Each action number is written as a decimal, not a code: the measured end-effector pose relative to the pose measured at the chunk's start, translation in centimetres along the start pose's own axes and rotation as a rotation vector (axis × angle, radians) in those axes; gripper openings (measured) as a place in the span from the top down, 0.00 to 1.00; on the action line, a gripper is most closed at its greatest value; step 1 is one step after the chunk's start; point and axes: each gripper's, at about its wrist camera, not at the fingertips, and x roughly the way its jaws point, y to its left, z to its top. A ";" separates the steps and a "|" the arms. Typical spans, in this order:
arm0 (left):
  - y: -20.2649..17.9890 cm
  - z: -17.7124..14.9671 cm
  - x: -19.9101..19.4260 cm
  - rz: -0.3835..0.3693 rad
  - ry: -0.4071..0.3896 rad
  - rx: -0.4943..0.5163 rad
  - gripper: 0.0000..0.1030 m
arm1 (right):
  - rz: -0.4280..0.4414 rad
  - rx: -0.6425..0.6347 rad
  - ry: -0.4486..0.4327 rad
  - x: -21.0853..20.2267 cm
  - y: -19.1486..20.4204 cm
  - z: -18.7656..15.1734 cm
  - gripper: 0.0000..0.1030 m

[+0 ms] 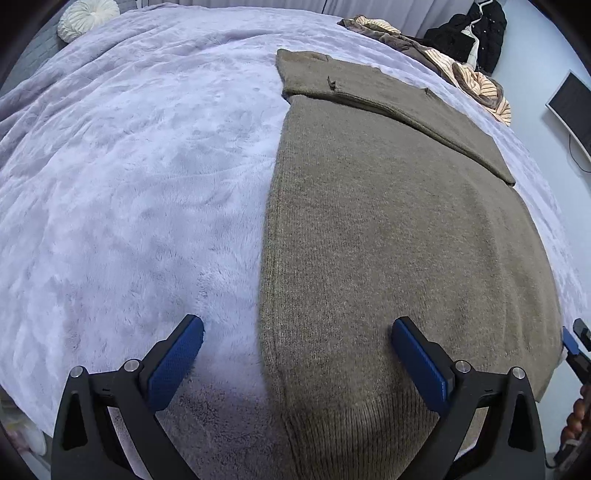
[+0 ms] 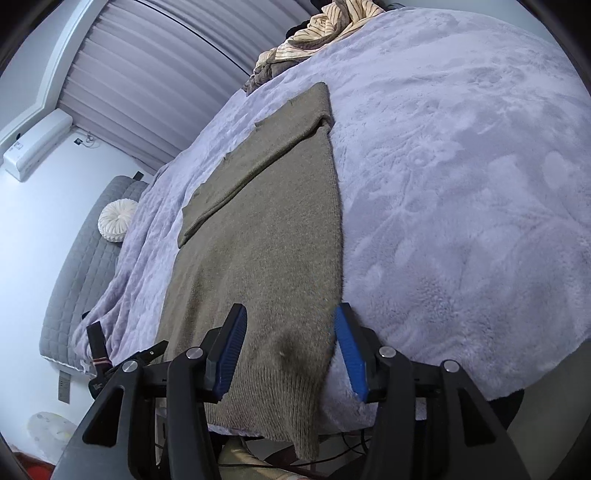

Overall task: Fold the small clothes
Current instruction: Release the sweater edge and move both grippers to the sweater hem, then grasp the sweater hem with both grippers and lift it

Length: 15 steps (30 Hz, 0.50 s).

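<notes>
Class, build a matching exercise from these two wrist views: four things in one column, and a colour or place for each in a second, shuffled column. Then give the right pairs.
Things
1. knitted sweater
2. plush blanket
3. round pleated cushion
4. striped fabric heap

Descriptions
A. cream white, at the head of the bed
B. lilac, covering the bed
C. cream with dark stripes, bunched at the far edge of the bed
D. olive brown, laid flat with a sleeve folded across it

Pairs: 1-D, 2-B, 3-A, 4-C
</notes>
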 end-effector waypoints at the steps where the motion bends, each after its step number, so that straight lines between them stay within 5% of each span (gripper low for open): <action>1: 0.1 -0.1 -0.1 -0.021 0.016 0.003 0.01 | 0.010 0.007 0.004 -0.1 -0.2 -0.2 0.48; 8: 0.3 -1.0 -1.6 -0.271 0.118 0.038 0.01 | 0.125 0.019 0.097 0.2 -0.8 -1.4 0.48; 15: -1.2 -2.1 -1.4 -0.275 0.149 0.096 0.01 | 0.209 0.021 0.199 2.4 -0.3 -2.6 0.46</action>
